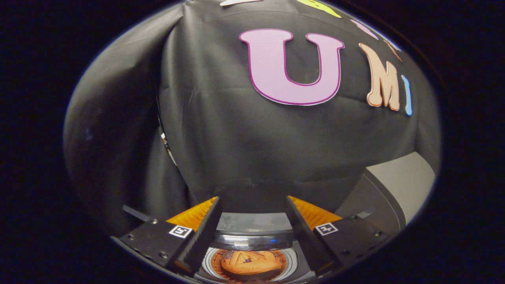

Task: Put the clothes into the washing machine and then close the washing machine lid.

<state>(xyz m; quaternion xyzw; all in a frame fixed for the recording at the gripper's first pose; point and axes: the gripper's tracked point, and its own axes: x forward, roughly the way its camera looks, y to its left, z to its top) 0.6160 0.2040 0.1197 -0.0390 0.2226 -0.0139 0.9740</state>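
Observation:
My gripper (252, 205) is open, with nothing between its two fingers, and hangs above the washing machine. Below and between the fingers is the round drum opening (294, 258) of the washer. An orange garment (248, 262) lies inside the drum. Just beyond the opening runs the machine's pale top panel (248, 223) at the back. To the right of the fingers, a dark-rimmed grey lid (390, 185) stands raised and open.
The black cloth wall (236, 138) of the booth hangs close behind the washer and folds around to the left. A thin metal frame edge (165, 142) shows where the cloth folds.

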